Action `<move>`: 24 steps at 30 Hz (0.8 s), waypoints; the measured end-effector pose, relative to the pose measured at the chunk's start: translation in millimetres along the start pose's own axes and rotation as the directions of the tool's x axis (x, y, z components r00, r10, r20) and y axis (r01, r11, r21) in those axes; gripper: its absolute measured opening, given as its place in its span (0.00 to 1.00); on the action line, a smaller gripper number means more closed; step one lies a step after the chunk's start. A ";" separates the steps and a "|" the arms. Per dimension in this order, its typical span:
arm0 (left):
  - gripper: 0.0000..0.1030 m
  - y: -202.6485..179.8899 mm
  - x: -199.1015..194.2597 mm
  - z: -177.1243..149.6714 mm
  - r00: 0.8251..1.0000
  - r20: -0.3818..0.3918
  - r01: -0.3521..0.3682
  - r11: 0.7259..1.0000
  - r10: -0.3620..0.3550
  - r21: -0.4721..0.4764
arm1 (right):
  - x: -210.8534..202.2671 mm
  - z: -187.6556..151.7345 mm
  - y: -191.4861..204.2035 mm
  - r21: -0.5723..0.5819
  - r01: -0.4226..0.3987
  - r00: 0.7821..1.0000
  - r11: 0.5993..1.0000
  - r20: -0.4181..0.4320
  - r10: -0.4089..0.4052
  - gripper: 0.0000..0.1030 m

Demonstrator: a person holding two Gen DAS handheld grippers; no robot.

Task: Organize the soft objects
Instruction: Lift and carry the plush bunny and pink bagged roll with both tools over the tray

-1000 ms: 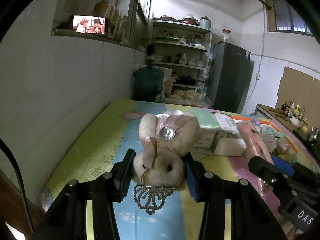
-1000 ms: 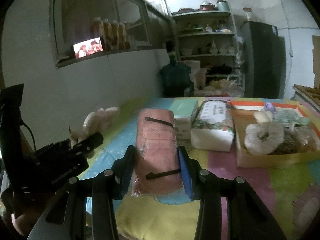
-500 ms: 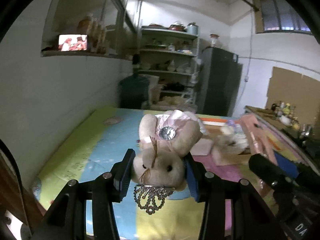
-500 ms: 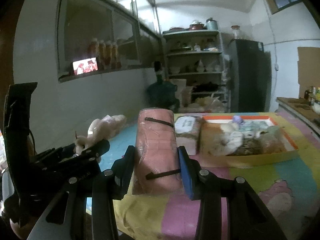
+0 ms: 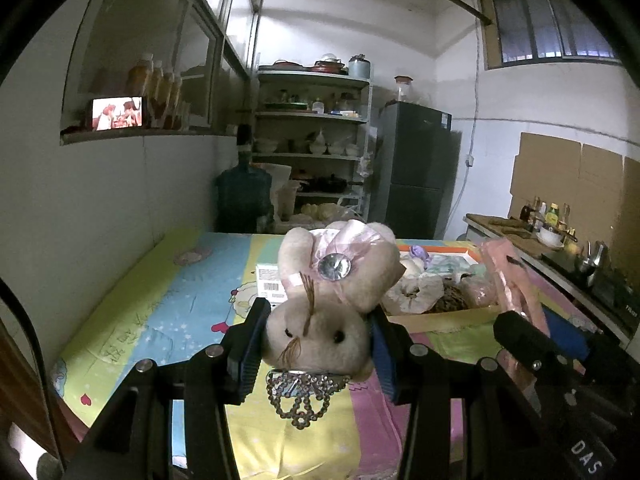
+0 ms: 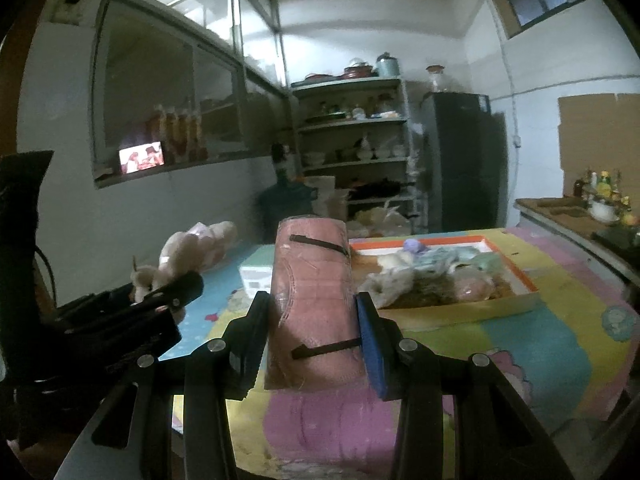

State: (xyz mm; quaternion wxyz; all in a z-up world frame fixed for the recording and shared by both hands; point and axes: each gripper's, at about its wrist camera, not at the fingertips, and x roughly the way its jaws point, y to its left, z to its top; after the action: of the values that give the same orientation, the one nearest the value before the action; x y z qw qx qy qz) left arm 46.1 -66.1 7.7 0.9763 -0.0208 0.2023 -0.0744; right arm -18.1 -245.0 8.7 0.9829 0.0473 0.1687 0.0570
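Note:
My left gripper (image 5: 316, 344) is shut on a beige plush rabbit (image 5: 332, 300) with a pink bow and a bead chain, held above the table. My right gripper (image 6: 312, 336) is shut on a pink packaged roll (image 6: 314, 304), also lifted. The rabbit shows at the left of the right wrist view (image 6: 188, 252), and the pink roll shows at the right of the left wrist view (image 5: 516, 280). An orange-rimmed cardboard tray (image 6: 460, 306) with several soft items lies on the table ahead; it also shows in the left wrist view (image 5: 452, 314).
The table has a colourful cartoon cloth (image 5: 168, 304). A white and green tissue box (image 6: 256, 276) lies left of the tray. Beyond the table stand a water jug (image 5: 244, 196), a shelf rack (image 5: 316, 148) and a dark fridge (image 5: 416, 176). A counter with bottles (image 5: 548, 224) runs along the right.
Both grippers have risen and drawn back from the table, each still holding its object. The tray and boxes now look farther off and lower in both views.

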 end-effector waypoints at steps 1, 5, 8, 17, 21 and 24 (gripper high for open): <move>0.46 -1.7 -1.6 -0.2 1.000 0.002 -0.002 1.000 0.002 0.003 | -1.1 0.0 -1.4 0.002 0.005 1.000 1.000 0.002 -0.005 0.43; 0.46 0.3 -2.9 0.8 1.000 0.011 -0.006 1.000 0.006 0.003 | -6.6 0.7 -3.1 -0.001 0.024 1.000 1.000 0.018 -0.024 0.43; 0.46 -1.1 -6.2 -0.9 1.000 0.014 -0.009 1.000 0.009 0.000 | -10.2 1.6 -0.9 -0.011 0.031 0.999 0.999 0.030 -0.031 0.43; 0.46 -6.2 -13.9 -1.5 0.999 0.034 -0.005 1.000 0.004 0.013 | -20.1 3.7 -0.6 -0.011 0.034 0.998 0.999 0.060 -0.033 0.43; 0.46 -8.6 -14.3 -2.1 0.999 0.033 0.002 1.000 -0.002 0.021 | -21.4 3.4 -1.8 -0.008 0.035 0.997 0.999 0.064 -0.035 0.43; 0.46 -9.6 -14.4 -1.6 0.999 0.035 0.005 1.000 -0.006 0.029 | -22.3 3.5 -2.0 -0.009 0.035 0.997 0.999 0.066 -0.035 0.43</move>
State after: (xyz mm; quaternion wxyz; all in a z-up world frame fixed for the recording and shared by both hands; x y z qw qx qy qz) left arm 31.1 -73.4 12.6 0.9797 -0.0086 0.1840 -0.0795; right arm -37.6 -250.1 19.0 0.9890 0.0412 0.1367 0.0391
